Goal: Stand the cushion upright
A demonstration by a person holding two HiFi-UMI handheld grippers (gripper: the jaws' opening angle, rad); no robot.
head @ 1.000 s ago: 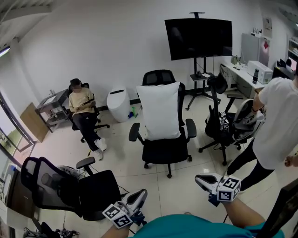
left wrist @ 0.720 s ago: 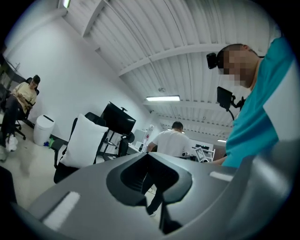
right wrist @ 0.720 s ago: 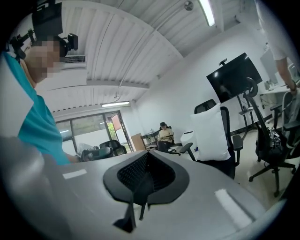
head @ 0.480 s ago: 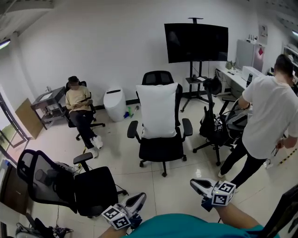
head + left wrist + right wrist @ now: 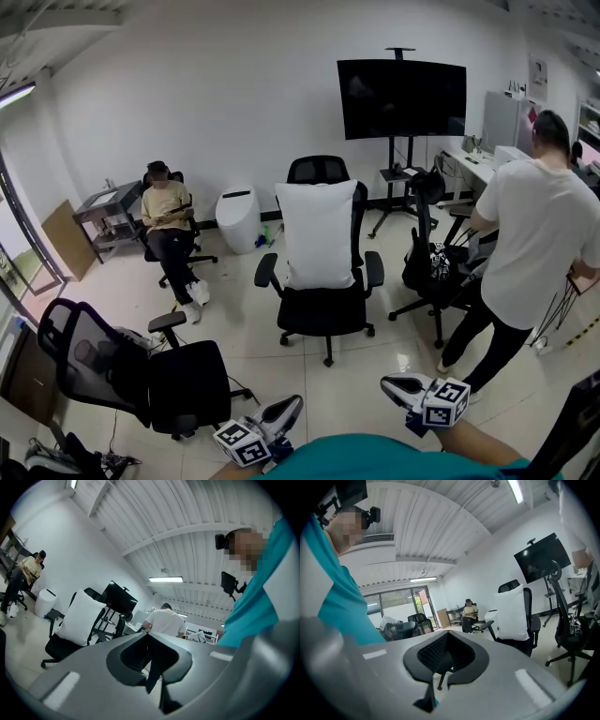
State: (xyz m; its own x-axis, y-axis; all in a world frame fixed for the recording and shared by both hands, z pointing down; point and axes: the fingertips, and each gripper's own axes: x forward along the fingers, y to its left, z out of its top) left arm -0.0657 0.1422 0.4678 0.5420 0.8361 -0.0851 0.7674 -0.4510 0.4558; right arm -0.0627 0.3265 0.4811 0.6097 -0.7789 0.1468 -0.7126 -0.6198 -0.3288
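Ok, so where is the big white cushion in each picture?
Head view: the cushion is in the middle, upright against the back of the black chair.
Left gripper view: left of the middle, on that same chair.
Right gripper view: right of the middle, on that same chair.
Shared landmark: the black TV on its stand shows close to the cushion in all three views.
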